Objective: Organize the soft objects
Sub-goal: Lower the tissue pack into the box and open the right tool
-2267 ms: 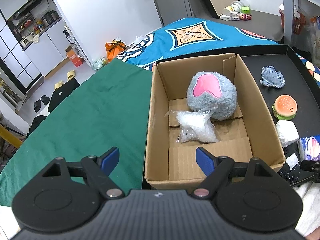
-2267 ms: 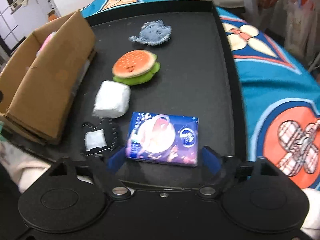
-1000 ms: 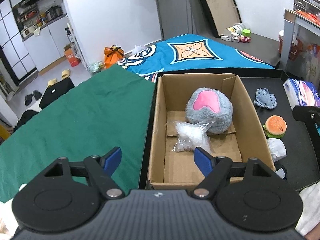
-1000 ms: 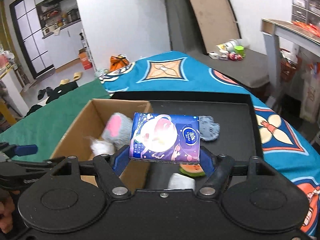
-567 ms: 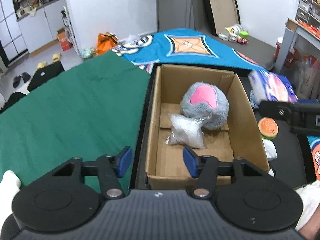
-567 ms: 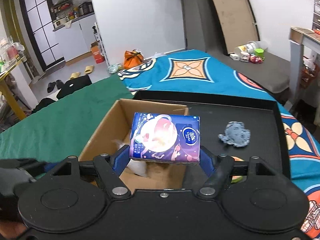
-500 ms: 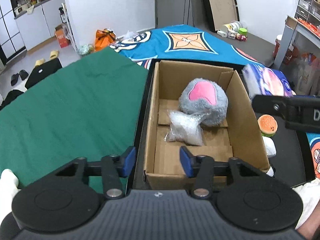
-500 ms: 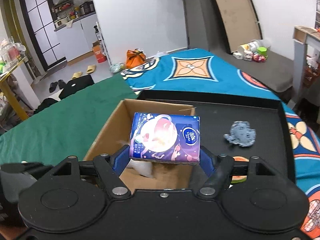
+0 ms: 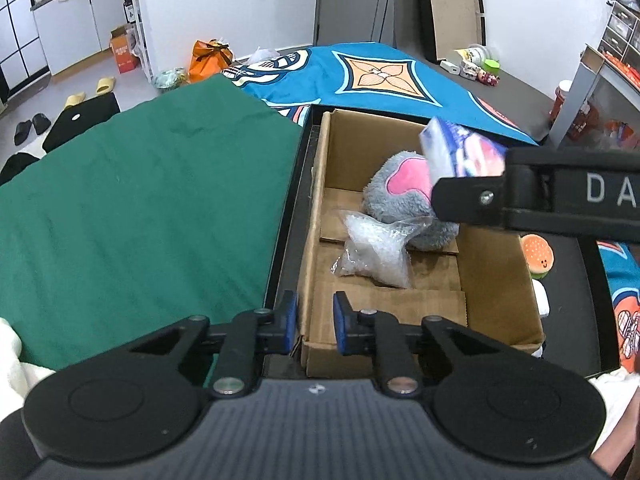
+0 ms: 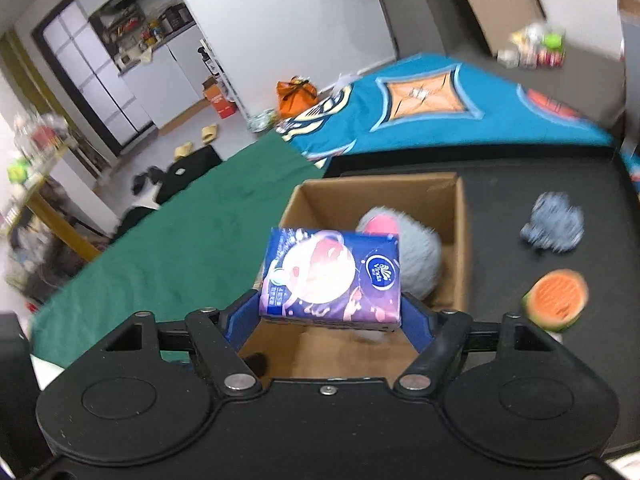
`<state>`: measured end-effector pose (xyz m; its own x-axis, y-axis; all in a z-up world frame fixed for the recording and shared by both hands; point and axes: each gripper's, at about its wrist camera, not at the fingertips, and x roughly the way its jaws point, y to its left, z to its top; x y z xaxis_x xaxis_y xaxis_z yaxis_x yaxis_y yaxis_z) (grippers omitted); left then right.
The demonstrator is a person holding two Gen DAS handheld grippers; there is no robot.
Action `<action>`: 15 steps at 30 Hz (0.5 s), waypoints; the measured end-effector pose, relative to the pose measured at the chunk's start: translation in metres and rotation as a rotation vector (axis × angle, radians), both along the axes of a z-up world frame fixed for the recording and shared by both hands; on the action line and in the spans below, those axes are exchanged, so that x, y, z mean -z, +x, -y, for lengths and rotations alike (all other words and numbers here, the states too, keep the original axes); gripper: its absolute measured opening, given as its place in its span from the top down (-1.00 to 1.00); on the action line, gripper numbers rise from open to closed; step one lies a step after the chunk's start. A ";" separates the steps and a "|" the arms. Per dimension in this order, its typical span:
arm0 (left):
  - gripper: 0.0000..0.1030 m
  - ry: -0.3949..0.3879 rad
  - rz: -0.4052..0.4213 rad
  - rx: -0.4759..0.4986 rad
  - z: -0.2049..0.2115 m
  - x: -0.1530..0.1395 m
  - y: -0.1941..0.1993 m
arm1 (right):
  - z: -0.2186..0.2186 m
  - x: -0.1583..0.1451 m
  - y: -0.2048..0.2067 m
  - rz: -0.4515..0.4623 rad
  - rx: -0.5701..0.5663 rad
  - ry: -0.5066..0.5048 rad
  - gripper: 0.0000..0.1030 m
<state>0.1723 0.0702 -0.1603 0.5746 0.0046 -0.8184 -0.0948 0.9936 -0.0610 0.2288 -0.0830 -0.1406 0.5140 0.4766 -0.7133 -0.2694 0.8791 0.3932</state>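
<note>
Right wrist view has the right hand-held gripper (image 10: 330, 314) at lower centre with the soft purple-and-pink plastic-wrapped tissue pack (image 10: 331, 276) between its blue pads; its jaws are opening at this moment, and the pack looks tipped and loose rather than squeezed, so I judge this to be the release, timed with the pack hanging over the open brown corrugated cardboard box (image 10: 460, 216) so that it falls inside. In the left wrist view the left hand-held gripper (image 9: 314, 322) sits at lower centre, its jaws closing with the box's near left wall (image 9: 307, 280) between the blue pads, a gap still showing on either side; that looks meant to steady the light box while things drop into it. Already in the box lie a fuzzy grey round plush with a pink patch (image 9: 400, 196), against the far end, and a crinkled clear plastic bag of white filling (image 9: 376, 250) in front of it on the flat flaps. At the right of the right wrist frame, a grey fuzzy plush scrap (image 10: 554, 226) and a squashy burger-shaped toy with orange bun and green rim (image 10: 558, 300) rest on the smooth black tray (image 10: 500, 176), near the box but outside it, apparently waiting their turn, with the matte green cloth (image 10: 200, 240) spread over the surface at left
</note>
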 end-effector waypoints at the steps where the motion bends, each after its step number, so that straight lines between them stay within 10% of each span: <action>1: 0.65 -0.005 0.000 -0.002 -0.001 0.000 0.000 | 0.001 0.001 0.001 -0.020 -0.004 0.025 -0.62; 15: 0.65 -0.011 -0.002 -0.005 -0.002 0.000 0.000 | 0.023 -0.005 -0.008 -0.010 -0.010 0.037 -0.63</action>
